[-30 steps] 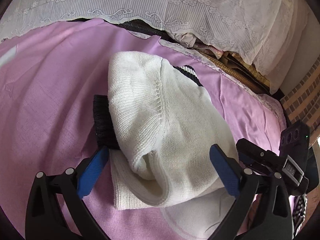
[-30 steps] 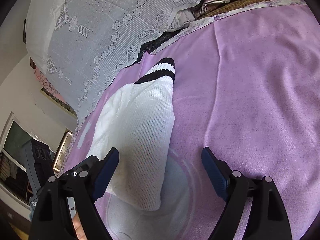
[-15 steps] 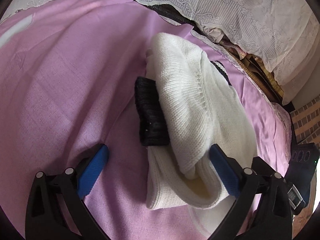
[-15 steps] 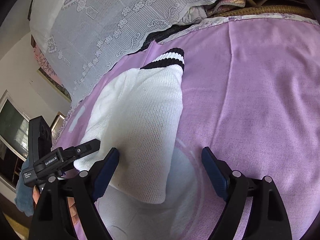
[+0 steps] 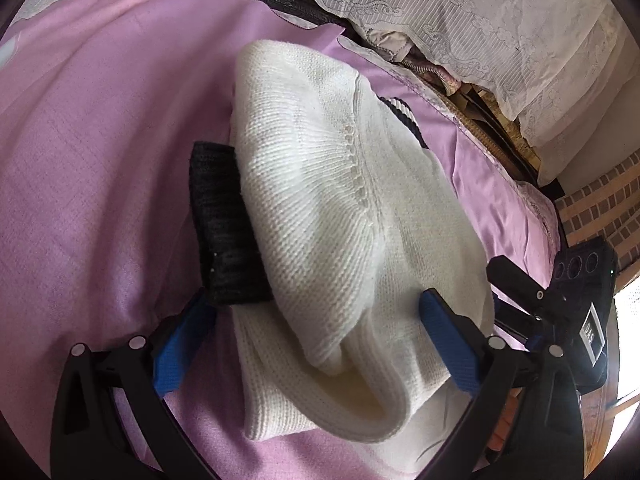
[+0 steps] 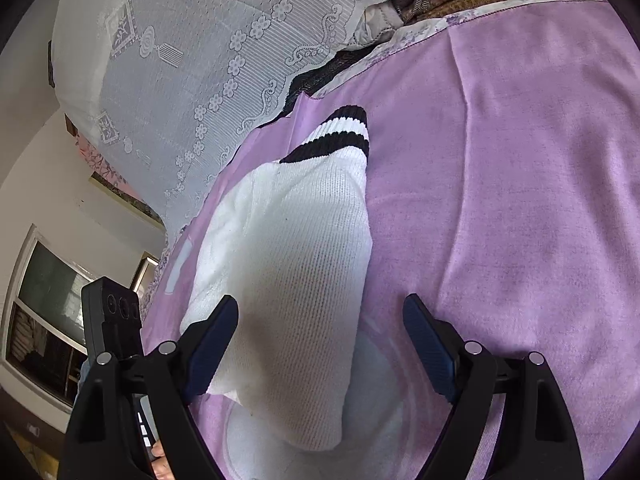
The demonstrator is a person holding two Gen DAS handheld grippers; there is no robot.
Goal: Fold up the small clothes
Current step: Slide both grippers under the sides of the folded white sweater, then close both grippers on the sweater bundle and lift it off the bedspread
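A small white knit sweater (image 5: 344, 232) lies folded on the purple sheet (image 5: 92, 168), with a black ribbed hem (image 5: 224, 232) sticking out at its left side. My left gripper (image 5: 316, 340) is open and empty, its blue pads either side of the sweater's near end. In the right wrist view the sweater (image 6: 296, 280) shows a sleeve cuff with black stripes (image 6: 336, 132) at its far end. My right gripper (image 6: 320, 344) is open and empty, straddling the near end. The other gripper (image 5: 576, 304) shows at the right of the left view.
A white lace cover (image 6: 192, 64) hangs over things at the back edge of the sheet. A brick wall (image 5: 592, 208) stands at the far right in the left view. A window (image 6: 44, 320) is at the left in the right view.
The left gripper has moved back toward the sweater, so its pads again flank the near end. The right gripper stays about in place. Both stay open.
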